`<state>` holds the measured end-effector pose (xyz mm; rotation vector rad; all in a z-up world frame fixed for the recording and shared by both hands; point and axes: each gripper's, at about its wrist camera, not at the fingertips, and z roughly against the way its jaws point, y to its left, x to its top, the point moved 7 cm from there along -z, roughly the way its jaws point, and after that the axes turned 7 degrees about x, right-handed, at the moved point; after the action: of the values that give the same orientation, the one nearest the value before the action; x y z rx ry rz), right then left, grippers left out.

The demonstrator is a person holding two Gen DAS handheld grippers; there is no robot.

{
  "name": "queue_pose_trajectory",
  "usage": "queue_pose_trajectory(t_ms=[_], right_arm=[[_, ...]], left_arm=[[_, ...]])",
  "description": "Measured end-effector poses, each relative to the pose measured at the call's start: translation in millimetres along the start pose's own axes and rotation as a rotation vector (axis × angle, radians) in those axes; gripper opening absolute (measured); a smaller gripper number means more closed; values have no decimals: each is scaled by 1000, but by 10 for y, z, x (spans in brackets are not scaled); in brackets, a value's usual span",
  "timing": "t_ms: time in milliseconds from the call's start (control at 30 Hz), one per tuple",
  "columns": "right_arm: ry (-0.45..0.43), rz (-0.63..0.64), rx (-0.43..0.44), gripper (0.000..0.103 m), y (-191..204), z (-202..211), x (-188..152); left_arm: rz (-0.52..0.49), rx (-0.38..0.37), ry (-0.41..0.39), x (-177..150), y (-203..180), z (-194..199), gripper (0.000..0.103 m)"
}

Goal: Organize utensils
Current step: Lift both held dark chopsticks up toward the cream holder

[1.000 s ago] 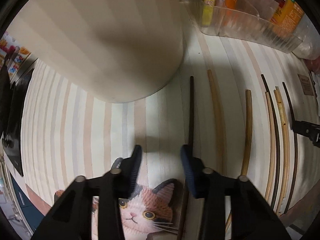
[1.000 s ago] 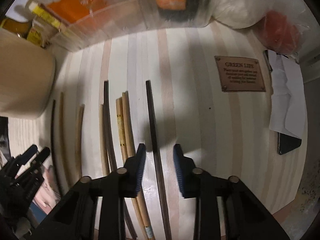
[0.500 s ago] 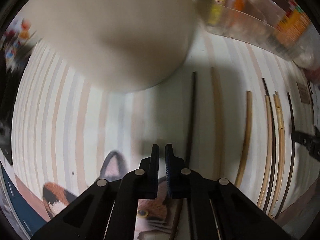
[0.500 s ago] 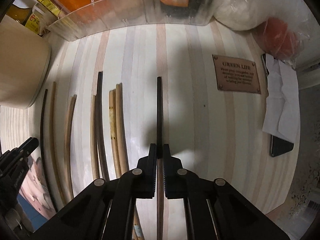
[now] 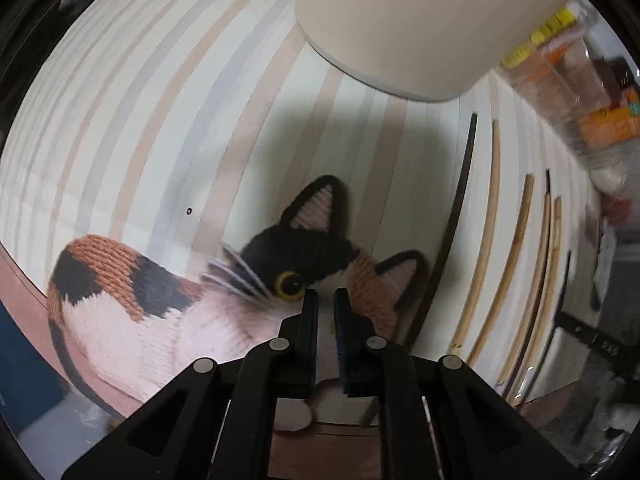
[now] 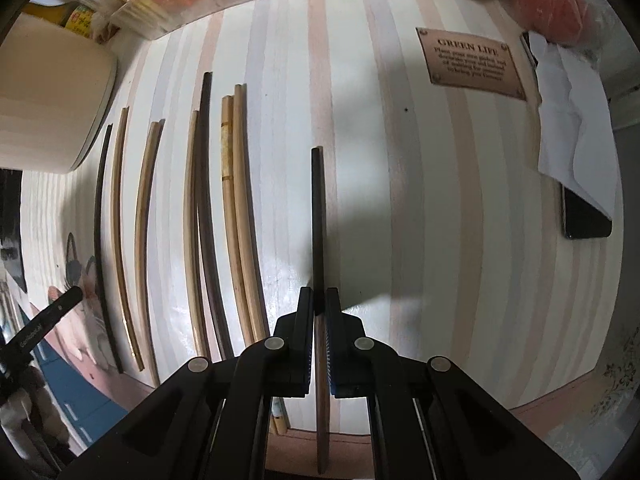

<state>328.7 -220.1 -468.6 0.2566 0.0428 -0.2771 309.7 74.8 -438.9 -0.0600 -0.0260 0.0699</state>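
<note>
Since a moment ago, the left gripper [image 5: 326, 298] has swung over the cat mat [image 5: 168, 312], fingers nearly together, gripping nothing. Right gripper [image 6: 319, 300] pinches a dark chopstick [image 6: 318, 216], lifted off the striped table [image 6: 420, 200], right of the other chopsticks [image 6: 236, 208].

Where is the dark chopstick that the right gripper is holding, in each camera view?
Left wrist: probably the short dark stick at far right; blurred.
Right wrist: centre, the dark chopstick pinched by the right gripper.
Shared landmark: cream pot, top, upper left.
</note>
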Motion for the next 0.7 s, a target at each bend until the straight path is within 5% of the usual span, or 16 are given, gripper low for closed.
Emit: queue_pose_trajectory(t_ms=[100, 233, 400, 500, 567, 700], right_arm=[[-12, -9, -5, 6, -100, 53, 56], [-34, -15, -14, 6, -182, 69, 171], [-35, -26, -21, 6, -253, 73, 183], [-34, -17, -35, 6, -293, 90, 267], [-32, -6, -49, 6, -281, 87, 250], [-32, 40, -86, 6, -187, 35, 301]], left_arm=[[-51, -17, -45, 223, -264, 66, 9], [-202, -7, -114, 407, -680, 167, 41], [-392, 134, -128, 530, -1077, -2, 40], [-448, 183, -163, 494, -1196, -62, 35], [-434, 155, -150, 494, -1232, -71, 7], [-334, 153, -140, 461, -1072, -59, 4]])
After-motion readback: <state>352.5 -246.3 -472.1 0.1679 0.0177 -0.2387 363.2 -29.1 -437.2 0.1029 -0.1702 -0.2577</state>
